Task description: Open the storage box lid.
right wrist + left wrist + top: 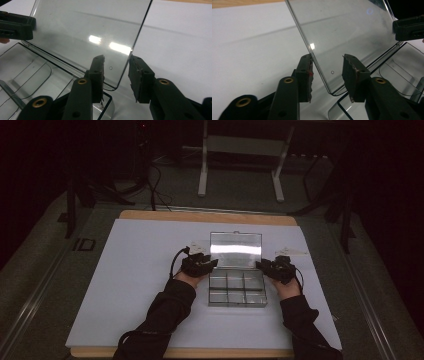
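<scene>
Your high view looks forward and down from above your side of the table (150,270), far enough off to take in the whole top, with your forearms entering at the bottom. Your left gripper view rides close behind its own jaws and faces the lid (342,32) from its left edge. Your right gripper view sits just as near, facing the lid's right edge. All three views share the lid and the box (236,290) beneath.

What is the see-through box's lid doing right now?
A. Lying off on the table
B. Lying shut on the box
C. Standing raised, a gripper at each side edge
C: the lid stands up over the box, with the left gripper and right gripper at its edges.
</scene>
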The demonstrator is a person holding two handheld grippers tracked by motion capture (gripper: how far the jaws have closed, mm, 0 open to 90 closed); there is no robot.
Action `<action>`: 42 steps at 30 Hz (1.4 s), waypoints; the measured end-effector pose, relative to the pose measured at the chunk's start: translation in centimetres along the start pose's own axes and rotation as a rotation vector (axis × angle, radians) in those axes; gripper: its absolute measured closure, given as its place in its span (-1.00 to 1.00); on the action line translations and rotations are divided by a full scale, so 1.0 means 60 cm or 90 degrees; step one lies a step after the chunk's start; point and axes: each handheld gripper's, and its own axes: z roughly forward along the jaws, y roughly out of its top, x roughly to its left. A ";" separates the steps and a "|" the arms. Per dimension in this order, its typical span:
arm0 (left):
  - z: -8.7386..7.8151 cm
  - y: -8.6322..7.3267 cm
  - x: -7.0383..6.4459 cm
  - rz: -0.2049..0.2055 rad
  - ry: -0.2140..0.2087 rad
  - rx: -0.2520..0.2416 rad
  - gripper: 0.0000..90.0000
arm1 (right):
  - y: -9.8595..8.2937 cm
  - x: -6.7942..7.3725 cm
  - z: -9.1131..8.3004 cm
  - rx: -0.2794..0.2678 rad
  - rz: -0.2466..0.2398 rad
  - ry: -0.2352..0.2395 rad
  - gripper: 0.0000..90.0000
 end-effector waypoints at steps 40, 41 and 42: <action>-0.009 0.021 -0.026 0.059 -0.069 0.026 -0.80 | 0.026 0.014 -0.004 0.012 -0.046 0.039 -0.51; -0.009 0.021 -0.027 0.059 -0.070 0.025 -0.81 | 0.026 0.015 -0.005 0.012 -0.048 0.041 -0.51; -0.009 0.021 -0.028 0.061 -0.074 0.020 -0.81 | 0.026 0.016 -0.005 0.014 -0.052 0.043 -0.55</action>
